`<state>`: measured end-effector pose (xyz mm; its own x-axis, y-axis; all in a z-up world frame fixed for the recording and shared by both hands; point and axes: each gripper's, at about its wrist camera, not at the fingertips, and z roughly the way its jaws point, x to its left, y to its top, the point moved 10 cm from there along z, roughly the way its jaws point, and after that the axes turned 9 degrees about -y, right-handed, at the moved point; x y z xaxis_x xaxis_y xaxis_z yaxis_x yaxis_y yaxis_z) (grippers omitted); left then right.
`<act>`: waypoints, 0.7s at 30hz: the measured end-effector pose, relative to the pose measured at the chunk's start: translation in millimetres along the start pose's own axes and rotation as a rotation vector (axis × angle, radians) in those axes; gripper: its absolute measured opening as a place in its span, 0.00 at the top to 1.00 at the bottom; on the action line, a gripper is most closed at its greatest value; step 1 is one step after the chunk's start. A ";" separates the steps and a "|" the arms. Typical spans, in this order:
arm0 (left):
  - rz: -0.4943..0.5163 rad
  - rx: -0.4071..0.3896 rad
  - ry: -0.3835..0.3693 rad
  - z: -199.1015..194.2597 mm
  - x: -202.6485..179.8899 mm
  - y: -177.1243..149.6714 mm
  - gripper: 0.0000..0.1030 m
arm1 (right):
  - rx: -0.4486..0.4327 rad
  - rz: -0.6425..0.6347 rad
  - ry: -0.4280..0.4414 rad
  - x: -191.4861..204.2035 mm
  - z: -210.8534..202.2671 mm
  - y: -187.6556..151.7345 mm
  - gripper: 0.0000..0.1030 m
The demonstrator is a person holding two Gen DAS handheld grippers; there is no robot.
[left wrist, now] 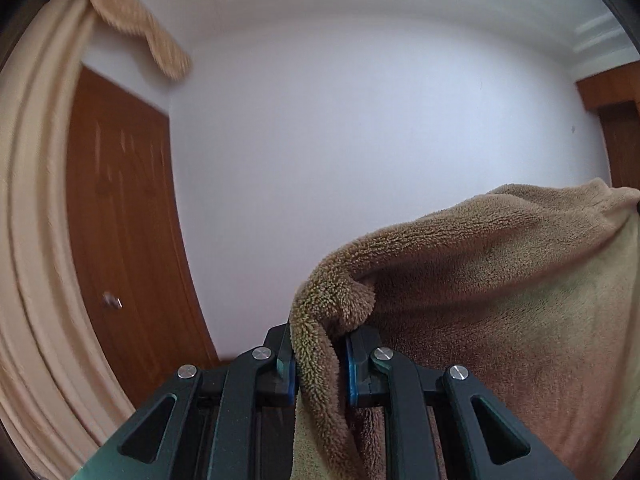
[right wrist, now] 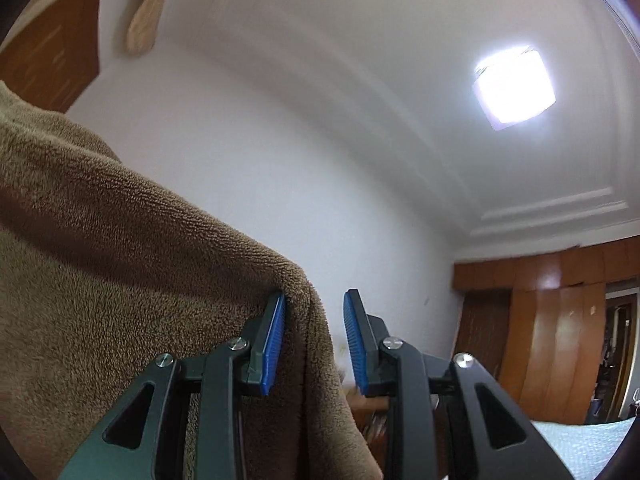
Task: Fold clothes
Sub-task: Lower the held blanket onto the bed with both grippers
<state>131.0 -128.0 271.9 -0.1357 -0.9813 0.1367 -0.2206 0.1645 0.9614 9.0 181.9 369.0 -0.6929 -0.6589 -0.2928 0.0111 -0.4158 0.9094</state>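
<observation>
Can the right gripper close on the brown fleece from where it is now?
Probably yes. The right gripper stands open with the brown fleece edge already hanging between its jaws, against the left pad, and nothing else in the gap. The left gripper is shut on the same cloth.

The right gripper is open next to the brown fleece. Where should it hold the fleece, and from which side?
Probably the folded top edge of the fleece, which already lies against one pad of the right gripper. Come from below, as it is now, and shut on that ridge: it is thick and hangs straight. The left gripper holds a similar ridge.
</observation>
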 end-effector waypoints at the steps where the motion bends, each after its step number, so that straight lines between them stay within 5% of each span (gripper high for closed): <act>1: -0.008 0.040 -0.003 20.0 -0.2 -10.2 0.83 | 0.038 -0.012 0.022 11.3 10.1 -13.1 0.69; 8: -0.062 0.311 0.008 144.6 2.2 -89.6 0.83 | 0.268 -0.165 0.122 117.0 65.1 -115.7 0.70; 14: -0.071 0.504 0.010 209.4 -8.7 -164.5 0.83 | 0.481 -0.162 0.217 154.5 92.0 -187.9 0.70; 21: -0.135 0.627 0.025 241.9 -2.9 -217.1 0.83 | 0.752 -0.075 0.521 190.1 66.1 -294.3 0.69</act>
<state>-54.4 -136.5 4.9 -0.0469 -0.9982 0.0372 -0.7583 0.0599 0.6492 -173.6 220.5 65.2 -0.2582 -0.9220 -0.2885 -0.6195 -0.0712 0.7818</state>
